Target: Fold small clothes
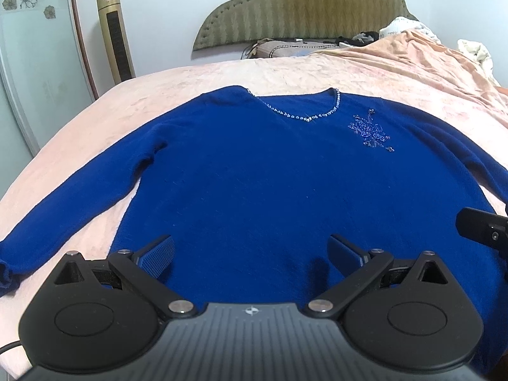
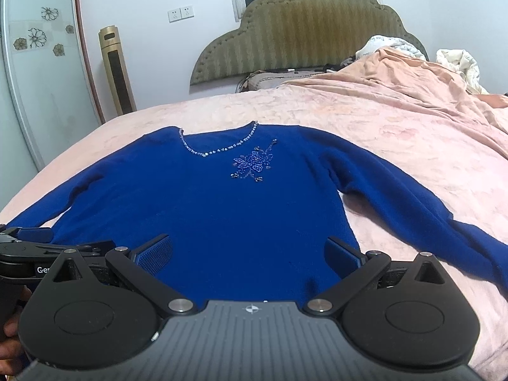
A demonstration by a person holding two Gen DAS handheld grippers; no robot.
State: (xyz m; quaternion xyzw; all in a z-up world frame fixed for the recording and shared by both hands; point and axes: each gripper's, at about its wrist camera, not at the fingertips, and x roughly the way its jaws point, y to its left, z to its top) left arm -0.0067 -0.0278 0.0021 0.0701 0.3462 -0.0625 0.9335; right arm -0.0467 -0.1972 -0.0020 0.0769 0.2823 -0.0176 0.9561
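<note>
1. Blue sweater (image 1: 254, 174) lay flat and face up on the bed's pink blanket (image 1: 206, 76), both sleeves spread outward, neckline toward the headboard (image 1: 304, 9).
2. Beaded trim ran along the neckline (image 1: 301, 116); a beaded flower motif (image 1: 368, 131) sat on the chest, to the right in both views.
3. Left tongs (image 1: 252, 254) hovered over the hem area, jaws wide apart, nothing between them.
4. Right tongs (image 2: 249, 254) likewise gaped wide and empty, above the lower body of the sweater near its right side edge.
5. Whether either pair touched the knit could not be told from these views.
6. Left sleeve cuff (image 1: 8, 270) bunched near the bed's edge.
7. Gold tower fan (image 1: 114, 31) stood against the wall beside the bed; rumpled bedding (image 1: 409, 27) lay heaped near the headboard.
</note>
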